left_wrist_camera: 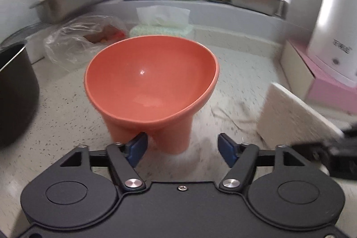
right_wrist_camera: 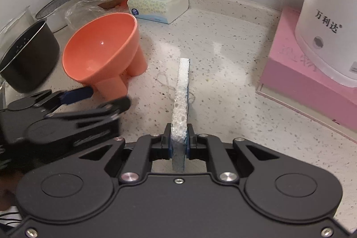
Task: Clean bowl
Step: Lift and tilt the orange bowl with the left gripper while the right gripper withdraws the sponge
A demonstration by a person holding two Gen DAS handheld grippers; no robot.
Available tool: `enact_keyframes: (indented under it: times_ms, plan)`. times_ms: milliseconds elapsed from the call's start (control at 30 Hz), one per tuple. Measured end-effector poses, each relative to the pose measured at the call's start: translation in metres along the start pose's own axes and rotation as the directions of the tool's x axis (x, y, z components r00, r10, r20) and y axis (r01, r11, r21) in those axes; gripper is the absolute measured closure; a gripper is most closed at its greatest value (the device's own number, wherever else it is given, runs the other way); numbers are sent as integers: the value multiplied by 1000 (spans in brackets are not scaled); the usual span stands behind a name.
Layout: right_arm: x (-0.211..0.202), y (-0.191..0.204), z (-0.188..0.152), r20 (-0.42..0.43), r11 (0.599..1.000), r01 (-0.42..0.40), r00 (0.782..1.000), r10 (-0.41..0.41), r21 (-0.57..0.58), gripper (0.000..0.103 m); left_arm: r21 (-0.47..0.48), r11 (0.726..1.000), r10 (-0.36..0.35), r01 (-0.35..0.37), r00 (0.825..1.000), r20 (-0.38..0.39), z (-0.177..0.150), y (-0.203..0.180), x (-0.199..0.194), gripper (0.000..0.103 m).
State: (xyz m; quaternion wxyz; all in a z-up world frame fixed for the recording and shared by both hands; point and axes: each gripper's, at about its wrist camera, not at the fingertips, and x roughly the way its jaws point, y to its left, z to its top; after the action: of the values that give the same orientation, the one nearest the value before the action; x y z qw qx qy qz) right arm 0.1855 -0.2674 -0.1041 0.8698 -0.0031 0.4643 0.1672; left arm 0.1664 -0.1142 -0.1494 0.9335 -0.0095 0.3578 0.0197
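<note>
Left claw (left_wrist_camera: 182,146) spread wide at the orange footed bowl's (left_wrist_camera: 151,79) base on the speckled surface (right_wrist_camera: 223,55), right claw (right_wrist_camera: 179,137) pinching a sponge (right_wrist_camera: 181,93); we should steady the base before wiping inside.

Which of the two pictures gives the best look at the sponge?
The right wrist view: the sponge runs edge-on up the middle, clamped in the right gripper, its porous texture sharp. The left wrist view catches only a blurred white slab at the right, the grip barely visible.
</note>
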Motion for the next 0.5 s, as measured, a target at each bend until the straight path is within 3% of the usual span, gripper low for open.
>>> enact_keyframes:
  times_ms: [167,400,467,500]
  plan:
    - [-7,-14,-1,-2,1000,-6,1000,6,-9,91,-94,989,110,-112,994,-20,6,-8,20,29]
    - [-8,-28,-7,-25,999,-13,1000,12,-29,91,-105,985,140,-139,990,2,10,-4,27,23]
    - [-8,-29,-8,-28,999,-14,1000,13,-32,91,-109,983,149,-147,989,8,12,-3,29,30]
    - [-7,-29,-8,-30,999,-13,999,12,-35,91,-110,982,153,-151,988,11,12,-3,30,46]
